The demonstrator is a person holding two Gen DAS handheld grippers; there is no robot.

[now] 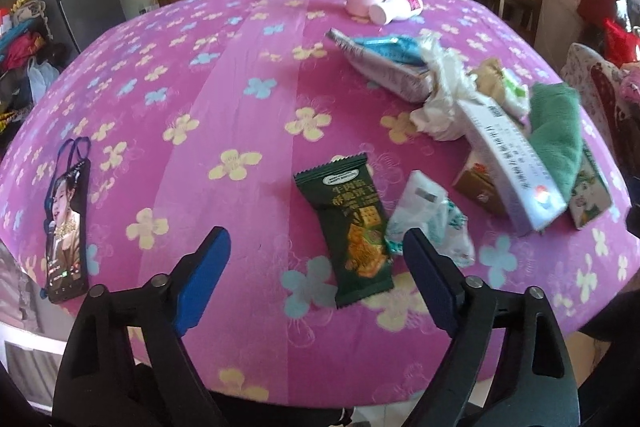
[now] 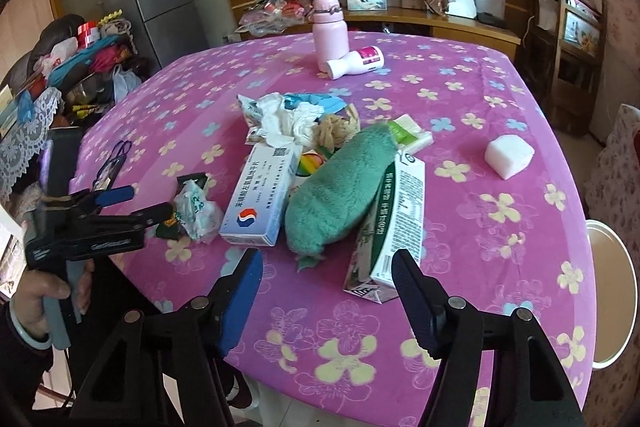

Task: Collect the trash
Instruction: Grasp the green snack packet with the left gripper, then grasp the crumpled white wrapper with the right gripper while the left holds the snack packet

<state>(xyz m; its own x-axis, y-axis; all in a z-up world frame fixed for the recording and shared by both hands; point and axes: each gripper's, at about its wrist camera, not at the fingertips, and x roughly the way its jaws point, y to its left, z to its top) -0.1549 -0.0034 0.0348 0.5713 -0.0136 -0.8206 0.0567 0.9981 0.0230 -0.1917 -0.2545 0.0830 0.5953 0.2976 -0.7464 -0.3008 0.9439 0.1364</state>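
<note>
Pink floral tablecloth point(image 2: 460, 227) | both claws agape — empty | green towel point(image 2: 340, 187) overlies carton point(image 2: 396, 223), medicine box point(image 2: 260, 195)

On the table point(image 2: 460, 227) we list: a cloth point(image 2: 340, 187) lying across a carton point(image 2: 396, 223), a medicine box point(image 2: 260, 199) to its left, then a crumpled bag point(image 2: 196, 207) upon what seems a snack packet point(image 1: 352, 223). Behind them, tissue point(image 2: 288, 119); farther back, a flask point(image 2: 330, 31) with a toppled bottle point(image 2: 356, 61) beside it.
</note>
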